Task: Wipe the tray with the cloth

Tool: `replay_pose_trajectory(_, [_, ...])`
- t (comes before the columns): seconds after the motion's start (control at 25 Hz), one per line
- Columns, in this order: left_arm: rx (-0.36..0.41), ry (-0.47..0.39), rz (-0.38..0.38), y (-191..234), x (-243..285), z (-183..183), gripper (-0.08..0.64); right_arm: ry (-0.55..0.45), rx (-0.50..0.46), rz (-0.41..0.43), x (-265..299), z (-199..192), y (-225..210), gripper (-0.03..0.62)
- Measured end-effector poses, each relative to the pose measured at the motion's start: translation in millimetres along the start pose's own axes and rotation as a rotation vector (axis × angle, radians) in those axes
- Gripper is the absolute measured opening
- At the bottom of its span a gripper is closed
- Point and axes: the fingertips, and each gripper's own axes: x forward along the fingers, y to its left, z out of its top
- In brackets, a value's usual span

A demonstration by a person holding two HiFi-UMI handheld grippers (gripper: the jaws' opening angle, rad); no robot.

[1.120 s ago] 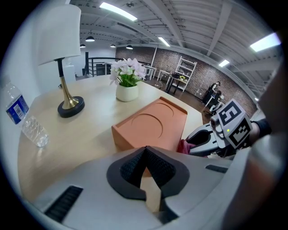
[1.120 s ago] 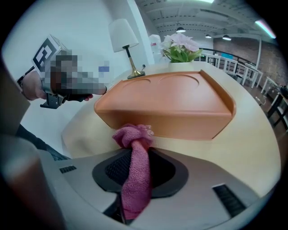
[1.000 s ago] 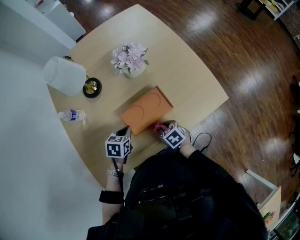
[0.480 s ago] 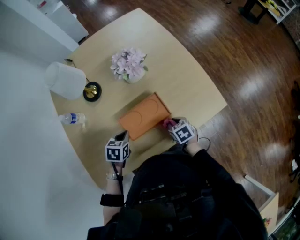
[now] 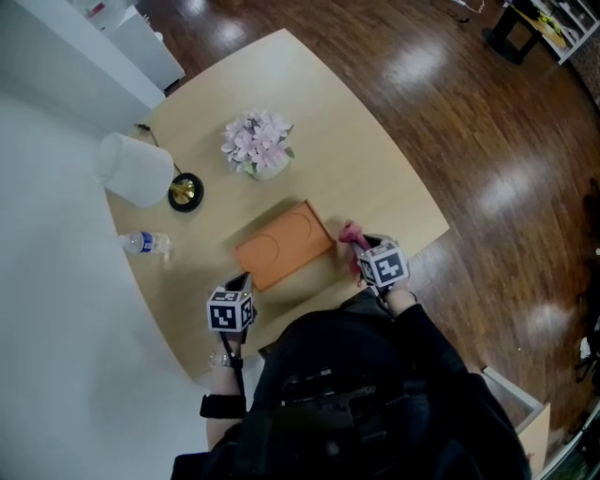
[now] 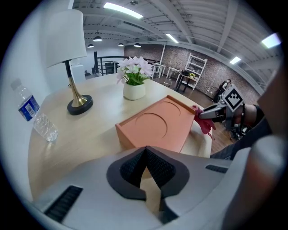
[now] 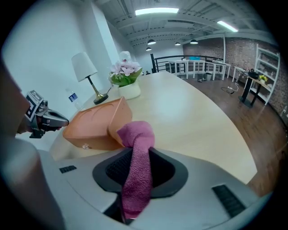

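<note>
Looking down in the head view, the right gripper [image 5: 357, 247] pinches a pink cloth [image 5: 351, 233] that bunches just past its tips. The cloth is close by the short end of the orange tray [image 5: 284, 246] on the table [image 5: 375, 178]. The left gripper [image 5: 244, 281] sits near the tray's other end.

In the left gripper view, its jaws are pressed together with nothing between them, and the tray lies just ahead.

In the right gripper view, the jaws are clamped on the cloth, with the tray just ahead and to the left.

Dark wood floor [image 5: 487, 122], pale table [image 5: 375, 159], white wall [image 5: 56, 328], ceiling strip lights [image 7: 157, 11].
</note>
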Motion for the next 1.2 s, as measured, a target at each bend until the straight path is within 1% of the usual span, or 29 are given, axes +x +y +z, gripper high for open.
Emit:
replay_pose_trajectory(0.2, [-0.043, -0.009, 0.006, -1, 0, 1, 0.003, -0.026, 0.019, 0.045, -5, 13, -7, 0.114])
replay_pose_trajectory(0.28, [-0.043, 0.009, 0.020, 0, -1, 0, 0.003, -0.039, 0.022, 0.059, -6, 21, -12, 0.114])
replay_pose_trajectory(0.36, [-0.003, 0.045, 0.055, -1, -6, 1, 0.003, -0.052, 0.014, 0.078, -7, 32, -14, 0.114])
replay_pose_trajectory(0.44, [0.057, 0.056, 0.078, -10, -11, 10, 0.003, -0.061, -0.001, 0.097, -8, 44, -17, 0.114])
replay_pose_trajectory(0.52, [0.092, 0.032, 0.058, -28, -11, 29, 0.002, -0.062, -0.011, 0.122, -5, 55, -20, 0.114])
replay_pose_trajectory(0.6, [0.109, 0.002, 0.011, -48, -3, 53, 0.002, -0.060, -0.020, 0.152, 2, 68, -20, 0.114])
replay_pose_trajectory(0.68, [0.132, -0.008, -0.032, -65, 13, 75, 0.002, -0.056, -0.038, 0.185, 11, 83, -16, 0.114])
replay_pose_trajectory(0.8, [0.142, 0.015, -0.080, -82, 40, 93, 0.002, -0.045, -0.094, 0.239, 27, 106, -5, 0.114])
replay_pose_trajectory(0.88, [0.153, 0.050, -0.100, -91, 56, 95, 0.002, -0.028, -0.145, 0.265, 40, 117, 2, 0.114])
replay_pose_trajectory(1.0, [0.165, 0.110, -0.094, -93, 70, 87, 0.002, -0.001, -0.241, 0.289, 56, 131, 10, 0.114])
replay_pose_trajectory(1.08, [0.168, 0.129, -0.075, -92, 73, 85, 0.002, 0.017, -0.317, 0.311, 65, 138, 18, 0.114])
replay_pose_trajectory(1.2, [0.154, 0.144, -0.052, -89, 73, 84, 0.003, 0.039, -0.415, 0.392, 70, 141, 41, 0.114])
